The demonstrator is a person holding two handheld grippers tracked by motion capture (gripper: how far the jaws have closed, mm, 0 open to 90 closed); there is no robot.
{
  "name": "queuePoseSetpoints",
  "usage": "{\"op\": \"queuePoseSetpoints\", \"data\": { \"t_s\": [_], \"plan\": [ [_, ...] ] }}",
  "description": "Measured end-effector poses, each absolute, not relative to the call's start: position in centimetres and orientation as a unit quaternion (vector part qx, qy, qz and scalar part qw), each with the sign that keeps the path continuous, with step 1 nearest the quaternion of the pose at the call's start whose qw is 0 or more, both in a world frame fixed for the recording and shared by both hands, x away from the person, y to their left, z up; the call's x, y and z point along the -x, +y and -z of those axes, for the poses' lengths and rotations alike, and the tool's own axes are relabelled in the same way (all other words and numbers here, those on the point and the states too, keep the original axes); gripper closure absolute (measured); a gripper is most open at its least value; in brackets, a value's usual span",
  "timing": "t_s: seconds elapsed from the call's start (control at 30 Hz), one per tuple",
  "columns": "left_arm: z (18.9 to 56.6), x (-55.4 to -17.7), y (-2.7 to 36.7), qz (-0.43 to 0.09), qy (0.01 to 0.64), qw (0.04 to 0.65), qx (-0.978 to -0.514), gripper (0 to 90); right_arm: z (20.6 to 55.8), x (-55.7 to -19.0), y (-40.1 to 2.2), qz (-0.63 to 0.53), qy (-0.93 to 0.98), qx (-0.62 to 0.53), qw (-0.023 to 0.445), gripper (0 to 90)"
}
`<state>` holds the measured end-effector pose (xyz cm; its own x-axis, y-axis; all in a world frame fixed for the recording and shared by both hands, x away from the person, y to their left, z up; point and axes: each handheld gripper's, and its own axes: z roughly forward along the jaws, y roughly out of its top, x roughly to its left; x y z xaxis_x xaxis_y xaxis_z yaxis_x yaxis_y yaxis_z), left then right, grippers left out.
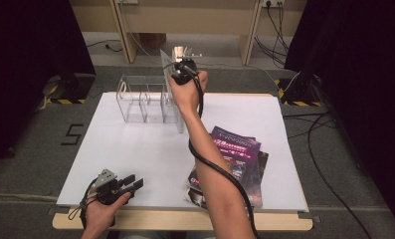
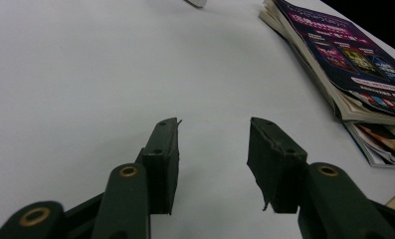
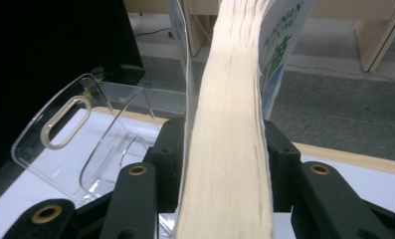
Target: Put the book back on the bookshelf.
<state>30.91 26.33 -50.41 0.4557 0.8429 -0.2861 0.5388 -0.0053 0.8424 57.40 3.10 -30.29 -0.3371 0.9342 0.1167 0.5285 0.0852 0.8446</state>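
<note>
In the high view, the right tool [image 1: 181, 64] is raised at the far side of the white desk [image 1: 135, 149], at the top edge of a thick, pale-paged magazine [image 1: 177, 89] that stands upright at the right end of the clear acrylic divided rack [image 1: 143, 99]. That magazine looks placed in or against the rack; which compartment cannot be told. Nearer the person than this tool, a fanned stack of glossy purple-covered magazines [image 1: 235, 159] lies flat, so several seem left to file. The left tool [image 1: 128, 183] rests at the near edge, well apart from both rack and stack.

In the left gripper view, the left tool [image 2: 212, 149] is released: its matte black jaws stand apart with bare desk between them. The glossy stack [image 2: 344, 64] lies ahead and to its right, soft page edges splayed.

In the right gripper view, the right tool [image 3: 220, 159] straddles the magazine's cream page block [image 3: 230, 124], which is slightly bowed and finely striated, with a white cover printed in green characters on its right. The jaws flank it closely; whether the pads press on it cannot be told. To this tool's left sits the smooth, transparent rack [image 3: 85, 144], with rounded corners and an oval handle slot.
</note>
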Motion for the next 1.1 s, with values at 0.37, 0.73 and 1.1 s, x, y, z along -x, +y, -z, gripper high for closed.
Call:
{"op": "queuePoseSetpoints", "data": {
  "t_s": [0.37, 0.73, 1.1],
  "plan": [
    [50.4, -30.9, 26.1, -0.153, 0.498, 0.498, -0.694, 55.0, 30.5, -57.4, 3.2, -0.410, 0.702, -0.530, 0.240, 62.2],
    [50.4, -30.9, 26.3, -0.150, 0.496, 0.499, -0.694, 54.9, 30.7, -56.9, 3.3, -0.406, 0.702, -0.531, 0.246, 74.7],
    [50.4, -31.0, 25.9, -0.146, 0.497, 0.501, -0.693, 55.0, 28.7, -51.3, 1.1, -0.432, 0.713, -0.502, 0.232, 74.8]
  ]
}}
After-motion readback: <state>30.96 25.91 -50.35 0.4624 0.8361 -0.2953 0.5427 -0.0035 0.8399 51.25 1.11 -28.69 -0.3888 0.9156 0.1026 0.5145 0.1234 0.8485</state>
